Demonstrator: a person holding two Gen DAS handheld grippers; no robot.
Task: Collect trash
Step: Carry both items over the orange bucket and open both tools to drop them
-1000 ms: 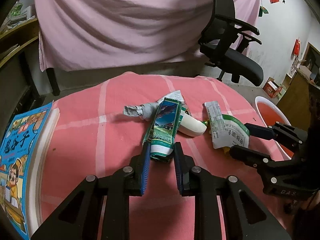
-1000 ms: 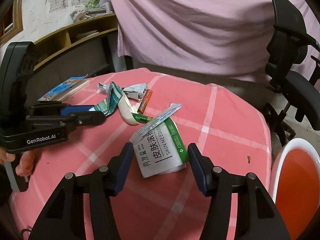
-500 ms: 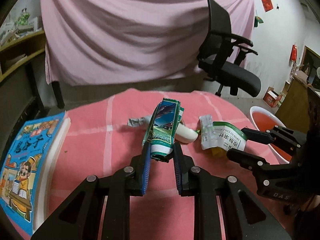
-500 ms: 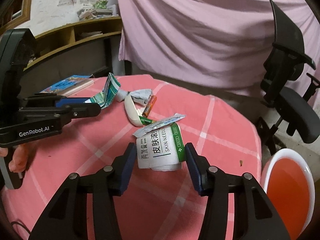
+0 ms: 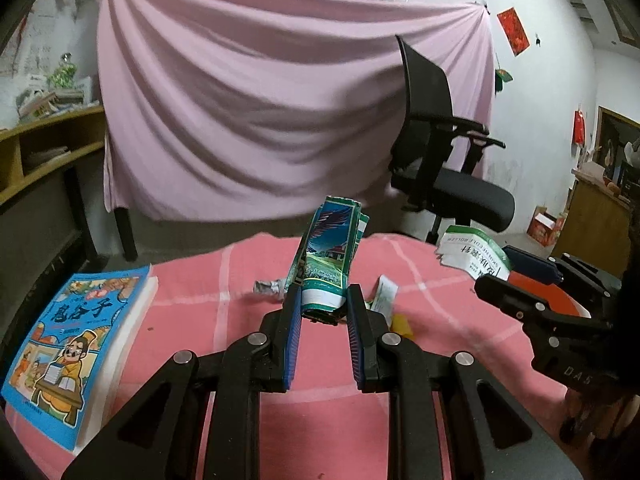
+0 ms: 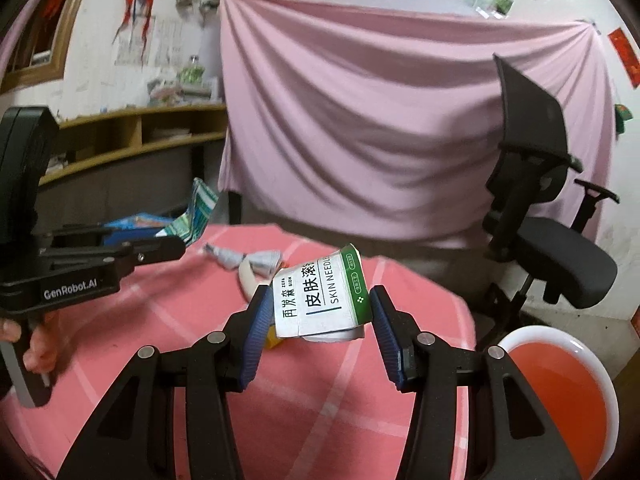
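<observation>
My left gripper (image 5: 323,300) is shut on a crushed green and blue carton (image 5: 328,256) and holds it above the pink checked table (image 5: 200,312). My right gripper (image 6: 318,308) is shut on a white and green skin-needle box (image 6: 320,300), also lifted off the table; this box shows in the left wrist view (image 5: 472,254). A crumpled grey paper (image 6: 228,258), a white curved piece (image 6: 246,280) and a small yellow item (image 5: 401,325) still lie on the table. A red basin with a white rim (image 6: 560,396) stands low at the right.
A blue children's book (image 5: 76,344) lies on the table's left edge. A black office chair (image 6: 548,220) stands behind the table to the right. A pink sheet (image 5: 280,120) hangs at the back, with wooden shelves (image 6: 132,140) on the left.
Both grippers have risen off the table, each carrying its piece of trash. The right gripper closed on the white and green box. The other scraps stayed on the cloth.
</observation>
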